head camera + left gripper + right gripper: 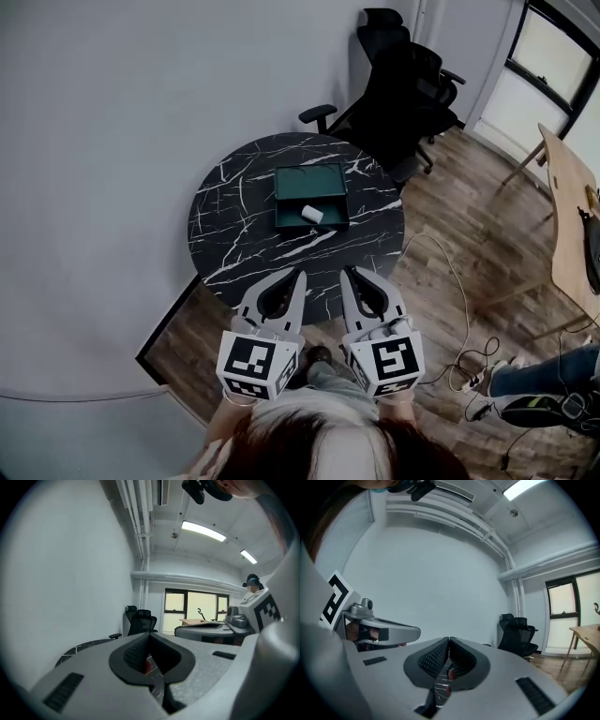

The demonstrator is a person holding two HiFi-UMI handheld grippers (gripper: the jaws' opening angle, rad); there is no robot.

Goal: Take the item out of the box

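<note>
Green box [309, 187] sits open mid-worktop [234, 206], which is round black marble. White item [312, 214] lies inside, toward the near right corner. Left hand-held gripper [300, 274] and right hand-held gripper [345, 272] hover at the near edge, apart from the box. Both are pressed together, pinching nothing.

Glossy black marble-look table [234, 211]; wood-plank floor [469, 253]

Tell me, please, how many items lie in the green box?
1: a small white item in the near part of the green box, right of centre; nothing else shows inside.
</note>
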